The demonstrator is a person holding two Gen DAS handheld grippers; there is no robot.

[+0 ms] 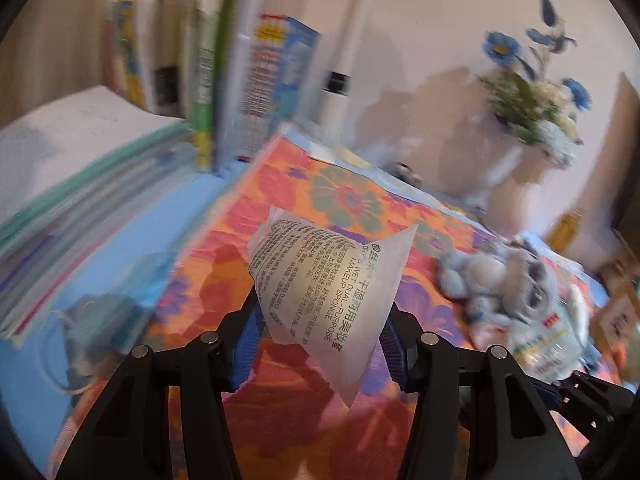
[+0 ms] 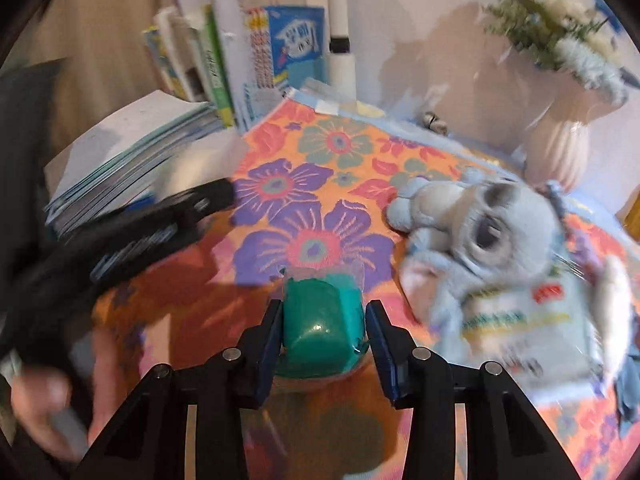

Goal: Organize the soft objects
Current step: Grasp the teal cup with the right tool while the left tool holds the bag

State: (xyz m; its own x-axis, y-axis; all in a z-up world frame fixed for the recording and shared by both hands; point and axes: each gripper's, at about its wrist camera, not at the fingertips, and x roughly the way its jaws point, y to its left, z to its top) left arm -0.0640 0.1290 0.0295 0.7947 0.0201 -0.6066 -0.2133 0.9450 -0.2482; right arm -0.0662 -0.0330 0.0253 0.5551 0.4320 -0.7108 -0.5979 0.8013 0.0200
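While fingers (image 2: 276, 332) flank it, sponge (image 2: 320, 328) (green) rests.

A home – flowered tablecloth (image 2: 320, 152), books (image 2: 224, 60), flower vase (image 2: 560, 152)

A pale wall (image 2: 420, 20) is seen behind a floral cloth (image 2: 320, 152) spread over the table. Books (image 2: 224, 60) are stood upright at the back, beside a flat stack (image 2: 132, 152). A vase (image 2: 560, 148) of blue flowers (image 1: 532, 80) is placed against the wall.
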